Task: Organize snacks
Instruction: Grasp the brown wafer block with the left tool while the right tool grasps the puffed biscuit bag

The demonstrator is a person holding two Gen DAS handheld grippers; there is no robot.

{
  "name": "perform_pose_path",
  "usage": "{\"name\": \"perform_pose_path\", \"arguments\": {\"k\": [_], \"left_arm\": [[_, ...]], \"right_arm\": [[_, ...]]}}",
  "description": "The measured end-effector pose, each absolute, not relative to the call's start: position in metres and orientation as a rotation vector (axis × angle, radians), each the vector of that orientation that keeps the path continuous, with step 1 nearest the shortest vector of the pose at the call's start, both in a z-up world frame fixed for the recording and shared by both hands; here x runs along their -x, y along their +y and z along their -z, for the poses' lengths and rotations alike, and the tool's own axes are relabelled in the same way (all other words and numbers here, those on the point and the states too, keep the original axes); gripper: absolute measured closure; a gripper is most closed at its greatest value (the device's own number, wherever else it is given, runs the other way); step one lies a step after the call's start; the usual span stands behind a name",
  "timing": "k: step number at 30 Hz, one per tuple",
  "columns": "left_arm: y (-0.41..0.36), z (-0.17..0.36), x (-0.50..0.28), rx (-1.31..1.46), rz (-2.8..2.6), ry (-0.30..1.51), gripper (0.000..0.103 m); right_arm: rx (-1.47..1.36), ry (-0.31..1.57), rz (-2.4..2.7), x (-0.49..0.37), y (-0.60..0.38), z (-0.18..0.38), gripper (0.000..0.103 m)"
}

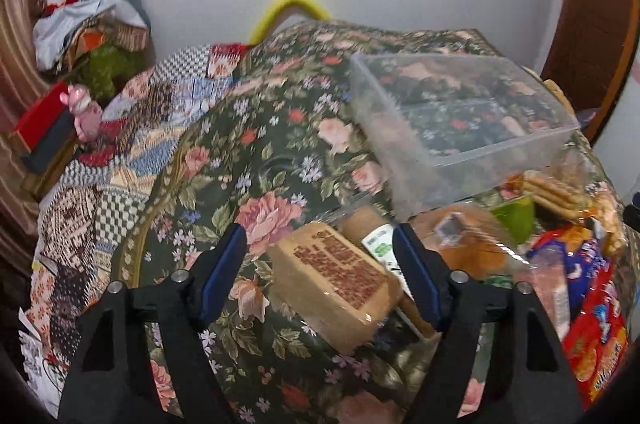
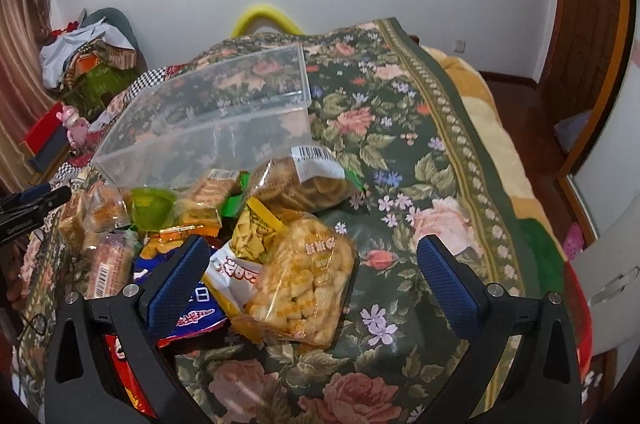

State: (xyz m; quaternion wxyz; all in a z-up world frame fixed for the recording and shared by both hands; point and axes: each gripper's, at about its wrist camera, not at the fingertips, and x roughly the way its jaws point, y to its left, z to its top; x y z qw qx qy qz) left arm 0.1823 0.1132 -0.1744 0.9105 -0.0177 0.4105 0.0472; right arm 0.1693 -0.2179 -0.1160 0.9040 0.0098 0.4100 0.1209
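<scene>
A clear plastic bin (image 1: 460,112) stands empty on the floral cloth; it also shows in the right wrist view (image 2: 208,116). A heap of snack packs lies in front of it. My left gripper (image 1: 320,252) is open, its jaws on either side of a tan wrapped cake block (image 1: 340,276), not closed on it. My right gripper (image 2: 312,256) is open over a clear bag of yellow puffed snacks (image 2: 304,284). A bag of round biscuits (image 2: 304,180), a green jelly cup (image 2: 152,208) and a red-blue pack (image 1: 592,312) lie in the heap.
The floral cloth (image 2: 400,152) covers a raised surface that drops off at the right to a wooden floor. A patchwork cloth (image 1: 120,160) and a clutter of boxes and clothes (image 1: 88,36) lie at the left. A white wall stands behind.
</scene>
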Motion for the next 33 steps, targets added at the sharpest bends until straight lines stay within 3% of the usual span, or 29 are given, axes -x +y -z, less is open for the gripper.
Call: {"name": "perform_pose_path", "arguments": {"k": [12,17,19,33], "left_arm": [[0.115,0.197,-0.185,0.089,-0.081,0.889,0.034],[0.119,0.195,-0.176,0.088,-0.074,0.891,0.034],[0.122,0.194,-0.172,0.103,-0.085,0.895,0.034],[0.120,0.213,-0.183,0.189,-0.037,0.945,0.032]], "right_arm": [[-0.013,0.917,-0.257,-0.175,-0.212,0.133,0.001],[-0.021,0.931,-0.236,-0.174,-0.221,0.133,0.014],[-0.002,0.940,-0.224,-0.173,-0.222,0.134,0.026],[-0.061,0.988,-0.247,-0.180,-0.222,0.147,0.027]]}}
